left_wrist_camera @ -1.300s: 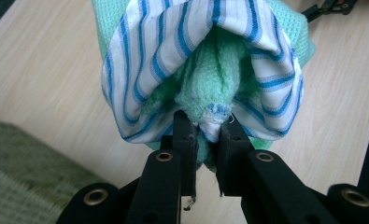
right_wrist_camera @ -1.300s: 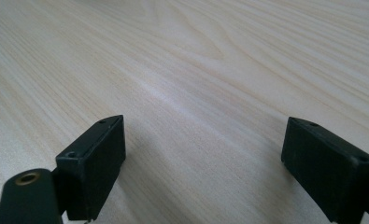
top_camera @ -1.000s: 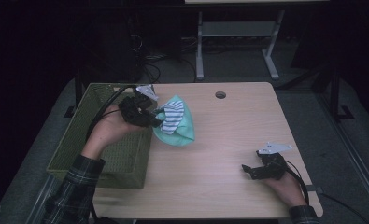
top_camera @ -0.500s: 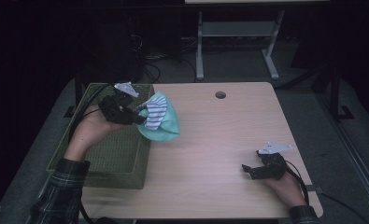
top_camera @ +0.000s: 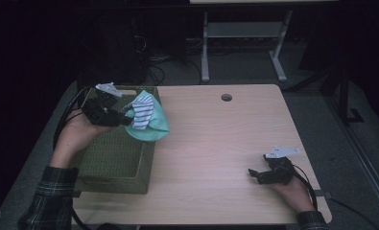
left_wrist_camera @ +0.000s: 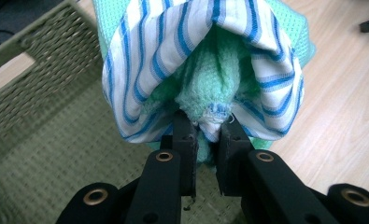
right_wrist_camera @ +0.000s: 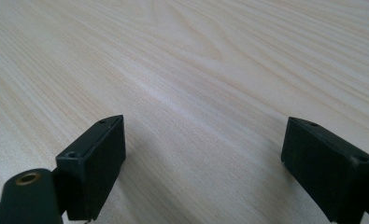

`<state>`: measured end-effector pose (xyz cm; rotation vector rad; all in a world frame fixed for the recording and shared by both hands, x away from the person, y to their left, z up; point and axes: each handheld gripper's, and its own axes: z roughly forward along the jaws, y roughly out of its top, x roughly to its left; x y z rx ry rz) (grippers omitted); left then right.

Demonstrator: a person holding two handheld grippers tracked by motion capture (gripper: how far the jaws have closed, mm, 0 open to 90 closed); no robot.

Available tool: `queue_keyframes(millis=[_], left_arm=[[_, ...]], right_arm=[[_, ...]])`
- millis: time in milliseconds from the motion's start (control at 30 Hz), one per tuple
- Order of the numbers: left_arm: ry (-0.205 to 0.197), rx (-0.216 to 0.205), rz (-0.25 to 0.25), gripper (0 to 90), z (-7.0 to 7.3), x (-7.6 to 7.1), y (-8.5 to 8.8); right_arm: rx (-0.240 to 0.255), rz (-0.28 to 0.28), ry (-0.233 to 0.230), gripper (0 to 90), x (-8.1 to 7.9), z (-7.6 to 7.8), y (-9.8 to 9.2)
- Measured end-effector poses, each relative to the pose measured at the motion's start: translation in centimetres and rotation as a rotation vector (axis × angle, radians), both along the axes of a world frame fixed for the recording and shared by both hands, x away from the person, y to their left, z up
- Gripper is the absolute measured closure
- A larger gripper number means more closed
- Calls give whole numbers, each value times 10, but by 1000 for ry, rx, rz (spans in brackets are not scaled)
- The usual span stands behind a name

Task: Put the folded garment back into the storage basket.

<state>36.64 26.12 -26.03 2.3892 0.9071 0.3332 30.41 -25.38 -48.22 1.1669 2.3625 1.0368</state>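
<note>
While pinched in left tool, striped cloth hangs beyond jaws, above basket

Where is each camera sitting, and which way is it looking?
High view: above the person's side, looking forward and down at the table; forearms, hands and the right hand-held gripper show.
Left gripper view: on the left hand-held gripper, looking along its black jaws, shut on the cloths above the basket.
Right gripper view: on the right hand-held gripper, looking across bare tabletop between open jaws.
Shared: high and left gripper views both show cloths and basket.
</note>
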Motion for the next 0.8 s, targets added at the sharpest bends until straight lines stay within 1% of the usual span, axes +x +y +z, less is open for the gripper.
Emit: queue_keyframes(millis=[100,133,167,200,267,400,533,600,667,700,800], left_arm=[[2,-8,18,798,-2,-1,8],[2,-4,22,798,-2,-1,11],[3,-12,33,798,-3,-1,13],[4,-3,37,798,-3,-1,16],[5,1,44,798,-3,-1,21],[11,-7,86,798,-7,-2,33],[14,-6,115,798,-12,-2,42],[16,-19,131,798,-14,-2,47],[18,-19,144,798,-16,-2,50],[17,-26,157,798,-18,-3,51],[18,-20,184,798,-22,-3,56]], right_arm=[[1,-2,0,135,0,0,0],[0,-1,-1,135,0,0,0],[0,-2,-1,135,0,0,0],[0,-2,-1,135,0,0,0],[0,-3,0,135,0,0,0],[0,-2,-1,135,0,0,0],[0,-2,-1,135,0,0,0],[0,-2,-1,135,0,0,0],[-1,-2,-4,135,0,0,0],[-2,-2,-5,135,0,0,0],[-2,-2,-5,135,0,0,0]])
